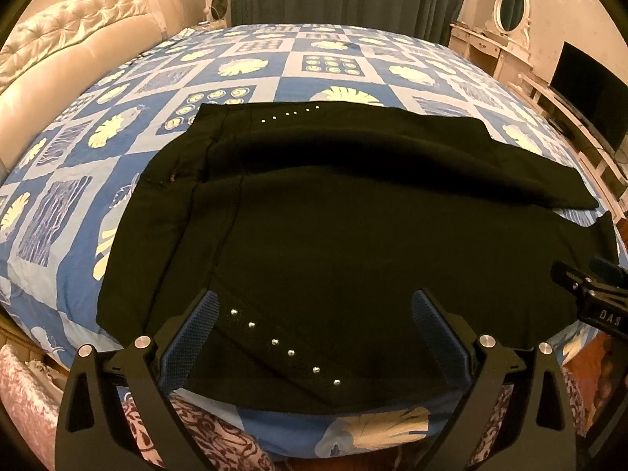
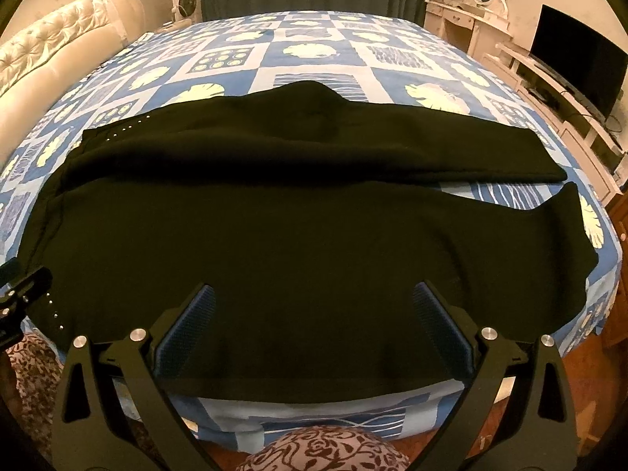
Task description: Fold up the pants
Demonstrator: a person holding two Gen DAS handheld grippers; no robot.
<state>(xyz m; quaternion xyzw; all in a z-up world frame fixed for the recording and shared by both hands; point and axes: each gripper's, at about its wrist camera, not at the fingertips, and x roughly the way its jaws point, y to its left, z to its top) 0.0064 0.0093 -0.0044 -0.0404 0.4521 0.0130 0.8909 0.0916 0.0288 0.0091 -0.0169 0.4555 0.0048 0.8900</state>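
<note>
Two tools [image 1: 314,329] [image 2: 314,322] spread, pants [image 1: 333,235] just ahead

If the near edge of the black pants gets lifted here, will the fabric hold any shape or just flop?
Probably flop: the pants lie flat with soft ripples on the bed, so lifted cloth should drape and sag between the open left gripper and right gripper. The studs likely add little weight. Slippage looks unlikely against the textured pads.

The only readable text is "DAS", in pale letters on the right gripper [image 1: 588,274] body.
</note>
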